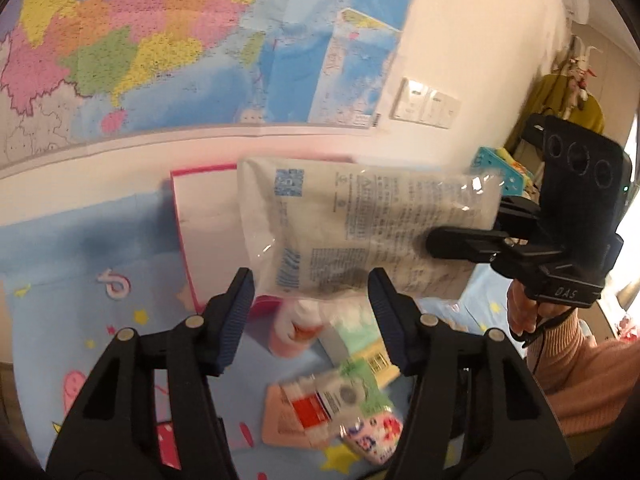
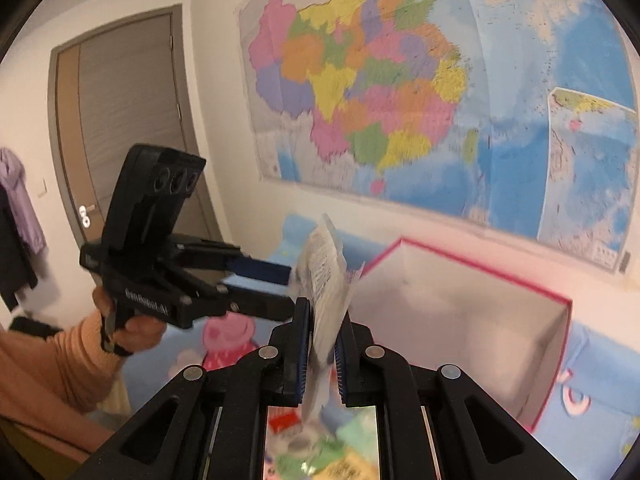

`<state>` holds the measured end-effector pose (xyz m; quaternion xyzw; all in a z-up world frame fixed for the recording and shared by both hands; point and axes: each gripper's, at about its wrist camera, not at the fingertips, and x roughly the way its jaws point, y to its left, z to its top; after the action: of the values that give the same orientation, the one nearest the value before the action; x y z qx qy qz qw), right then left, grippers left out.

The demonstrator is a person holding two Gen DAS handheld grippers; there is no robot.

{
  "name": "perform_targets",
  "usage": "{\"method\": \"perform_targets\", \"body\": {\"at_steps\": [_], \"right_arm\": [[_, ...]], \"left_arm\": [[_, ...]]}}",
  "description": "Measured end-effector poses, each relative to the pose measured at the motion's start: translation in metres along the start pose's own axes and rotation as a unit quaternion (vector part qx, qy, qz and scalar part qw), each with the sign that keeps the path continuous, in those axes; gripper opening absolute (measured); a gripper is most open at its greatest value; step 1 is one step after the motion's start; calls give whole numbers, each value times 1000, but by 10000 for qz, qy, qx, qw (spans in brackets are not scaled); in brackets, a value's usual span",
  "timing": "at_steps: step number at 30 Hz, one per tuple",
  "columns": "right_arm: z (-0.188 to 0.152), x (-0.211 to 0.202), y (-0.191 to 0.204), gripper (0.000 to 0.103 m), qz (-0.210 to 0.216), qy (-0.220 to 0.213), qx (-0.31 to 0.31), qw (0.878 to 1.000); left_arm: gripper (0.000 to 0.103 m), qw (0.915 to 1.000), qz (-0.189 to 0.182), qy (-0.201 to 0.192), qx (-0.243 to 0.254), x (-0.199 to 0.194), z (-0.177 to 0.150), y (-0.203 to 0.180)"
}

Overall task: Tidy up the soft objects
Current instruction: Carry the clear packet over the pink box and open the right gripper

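A clear plastic pack (image 1: 360, 216) with white soft contents and printed text hangs in the air. My right gripper (image 2: 322, 320) is shut on one edge of it, so in the right wrist view the pack (image 2: 324, 268) stands edge-on between the pads. In the left wrist view the right gripper (image 1: 434, 244) reaches in from the right, one finger across the pack's face. My left gripper (image 1: 310, 280) is open, its tips just below the pack's lower edge, pads not pressing. A white box with a pink rim (image 1: 208, 216) sits behind. Several small packs (image 1: 332, 400) lie on the blue sheet below.
The blue cartoon-print bed sheet (image 1: 80, 300) covers the surface. The open box (image 2: 460, 320) stands against a wall with a large coloured map (image 2: 400, 100). A brown door (image 2: 120, 120) is at the left. A hand in a peach sleeve (image 2: 60, 360) holds the left gripper (image 2: 290, 288).
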<state>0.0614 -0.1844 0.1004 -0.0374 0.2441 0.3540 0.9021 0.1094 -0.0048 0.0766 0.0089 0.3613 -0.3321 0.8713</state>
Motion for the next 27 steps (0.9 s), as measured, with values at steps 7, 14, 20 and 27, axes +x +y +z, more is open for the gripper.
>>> {"method": "perform_targets", "body": {"at_steps": [7, 14, 20, 27], "right_arm": [[23, 41, -49, 10, 206, 307, 392, 9985], [8, 95, -98, 10, 437, 916, 1122, 9885], [-12, 144, -133, 11, 626, 1487, 1825, 9699], [-21, 162, -138, 13, 720, 1746, 2314, 9543]], "left_arm": [[61, 9980, 295, 493, -264, 49, 22, 15], [52, 9928, 390, 934, -640, 88, 20, 40], [51, 9891, 462, 1079, -887, 104, 12, 55], [50, 9906, 758, 900, -703, 99, 13, 47]]}}
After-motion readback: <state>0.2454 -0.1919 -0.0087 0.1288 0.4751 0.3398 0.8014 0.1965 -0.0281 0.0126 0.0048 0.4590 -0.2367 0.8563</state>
